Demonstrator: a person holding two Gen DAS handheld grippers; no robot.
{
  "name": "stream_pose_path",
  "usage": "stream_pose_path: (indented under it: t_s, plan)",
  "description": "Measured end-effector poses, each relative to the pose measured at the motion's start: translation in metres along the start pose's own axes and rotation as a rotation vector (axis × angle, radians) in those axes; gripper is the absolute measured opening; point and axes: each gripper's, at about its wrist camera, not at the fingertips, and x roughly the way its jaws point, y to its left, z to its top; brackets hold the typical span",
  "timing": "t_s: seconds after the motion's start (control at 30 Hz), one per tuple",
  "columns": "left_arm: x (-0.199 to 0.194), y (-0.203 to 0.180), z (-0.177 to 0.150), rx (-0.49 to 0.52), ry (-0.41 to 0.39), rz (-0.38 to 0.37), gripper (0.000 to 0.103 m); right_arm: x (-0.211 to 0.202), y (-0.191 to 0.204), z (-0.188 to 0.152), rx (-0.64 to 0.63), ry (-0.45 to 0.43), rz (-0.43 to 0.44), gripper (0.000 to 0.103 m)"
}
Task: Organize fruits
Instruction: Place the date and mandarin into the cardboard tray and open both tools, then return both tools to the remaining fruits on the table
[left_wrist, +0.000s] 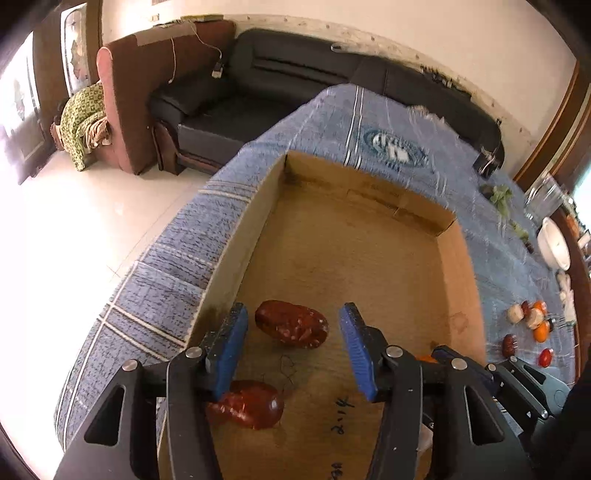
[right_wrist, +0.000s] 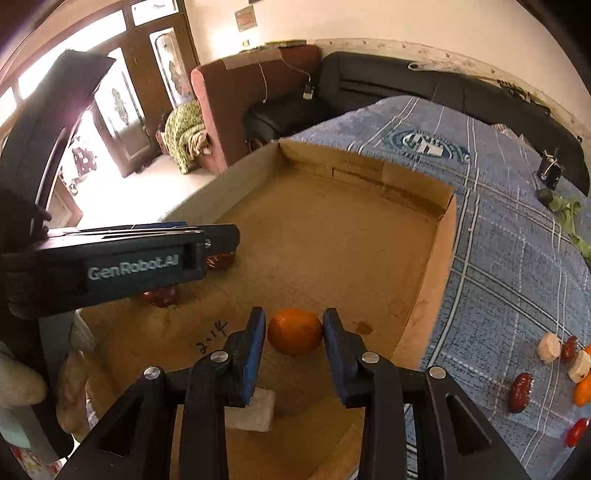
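Observation:
A shallow cardboard box (left_wrist: 458, 266) lies on a blue cloth. In the left wrist view my left gripper (left_wrist: 293, 328) is open above the box floor, a red date (left_wrist: 291, 324) lying between its fingers and a second date (left_wrist: 251, 404) under the left finger. In the right wrist view my right gripper (right_wrist: 294, 334) has its blue pads against both sides of an orange (right_wrist: 294, 331) just above the box floor (right_wrist: 314, 236). The left gripper's body (right_wrist: 122, 262) crosses that view at left.
More fruit lies on the blue cloth to the right of the box: dates, white slices, orange pieces (right_wrist: 521, 391), also in the left wrist view (left_wrist: 532, 321). A white bowl (left_wrist: 554, 243) and green leaves (left_wrist: 500, 195) sit farther back. A black sofa (left_wrist: 295, 74) stands behind.

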Motion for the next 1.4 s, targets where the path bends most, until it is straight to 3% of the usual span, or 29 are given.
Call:
stream_pose_path:
  t_s: [0.23,0.3,0.33,0.43,0.5,0.53,0.63,0.73,0.83,0.93,1.07,1.23,1.4]
  plan:
    - [-0.064,-0.015,-0.009,-0.019,-0.186,-0.012,0.059,-0.056,-0.015,-0.006,0.032,-0.135,-0.011,0.069]
    - [-0.083,-0.025,-0.015,-0.011,-0.247,-0.016,0.065,-0.076,-0.024,-0.013,0.038,-0.170,-0.035,0.076]
    - [-0.093,-0.031,-0.018,-0.006,-0.286,-0.018,0.067,-0.091,-0.031,-0.018,0.046,-0.195,-0.058,0.082]
    - [-0.128,-0.054,-0.031,0.021,-0.429,-0.008,0.074,-0.126,-0.056,-0.032,0.055,-0.257,-0.125,0.086]
    - [-0.148,-0.070,-0.038,0.044,-0.507,-0.008,0.093,-0.155,-0.071,-0.040,0.048,-0.304,-0.197,0.092]
    - [-0.158,-0.080,-0.042,0.054,-0.541,-0.017,0.096,-0.177,-0.082,-0.046,0.050,-0.343,-0.245,0.098]
    - [-0.178,-0.106,-0.048,0.091,-0.591,-0.108,0.100,-0.232,-0.111,-0.062,0.081,-0.442,-0.303,0.103]
    - [-0.181,-0.131,-0.049,0.111,-0.566,-0.193,0.100,-0.269,-0.141,-0.077,0.134,-0.491,-0.339,0.103]
    - [-0.167,-0.157,-0.051,0.144,-0.503,-0.249,0.100,-0.283,-0.182,-0.091,0.268,-0.460,-0.380,0.103]
    - [-0.145,-0.176,-0.056,0.184,-0.434,-0.271,0.100,-0.273,-0.226,-0.109,0.421,-0.343,-0.396,0.103]
    - [-0.106,-0.200,-0.061,0.245,-0.344,-0.250,0.100,-0.242,-0.246,-0.131,0.475,-0.246,-0.373,0.098]
    - [-0.046,-0.218,-0.056,0.253,-0.215,-0.214,0.100,-0.194,-0.256,-0.133,0.475,-0.169,-0.359,0.077]
    - [-0.001,-0.238,-0.056,0.274,-0.130,-0.224,0.097,-0.161,-0.264,-0.137,0.486,-0.122,-0.321,0.056]
